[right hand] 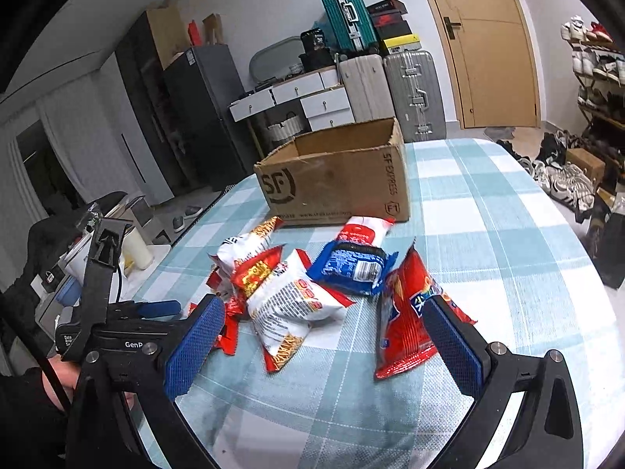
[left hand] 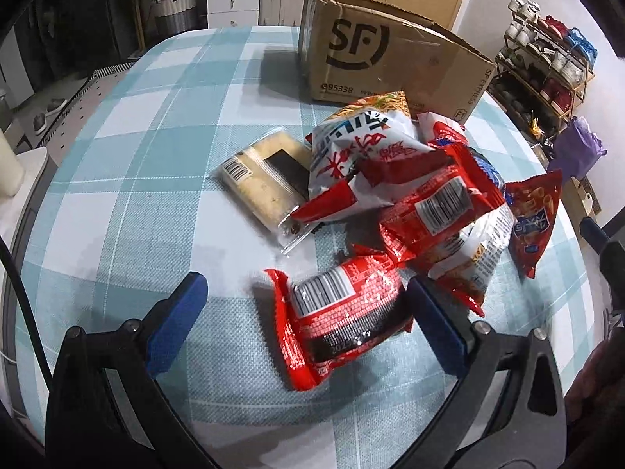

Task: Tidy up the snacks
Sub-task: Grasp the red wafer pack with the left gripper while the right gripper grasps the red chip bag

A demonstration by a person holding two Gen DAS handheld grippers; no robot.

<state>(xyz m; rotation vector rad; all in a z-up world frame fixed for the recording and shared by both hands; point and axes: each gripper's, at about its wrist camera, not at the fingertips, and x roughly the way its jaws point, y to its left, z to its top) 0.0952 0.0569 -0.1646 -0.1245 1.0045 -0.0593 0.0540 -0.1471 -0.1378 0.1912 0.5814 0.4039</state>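
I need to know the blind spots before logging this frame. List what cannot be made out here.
- Inside of the cardboard box: its near wall hides the floor in the right wrist view; the left wrist view shows only the outside.
- Blue packet: in the left wrist view, almost wholly covered by red packets.
- Small print on the red packet between the left tongs: too blurred to read.
- Right tongs: open over the table; whether they touch anything is unclear.

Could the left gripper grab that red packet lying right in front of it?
Probably yes. The left gripper is open with its jaws either side of the red packet, which lies apart from the snack pile on the table, nothing over it.
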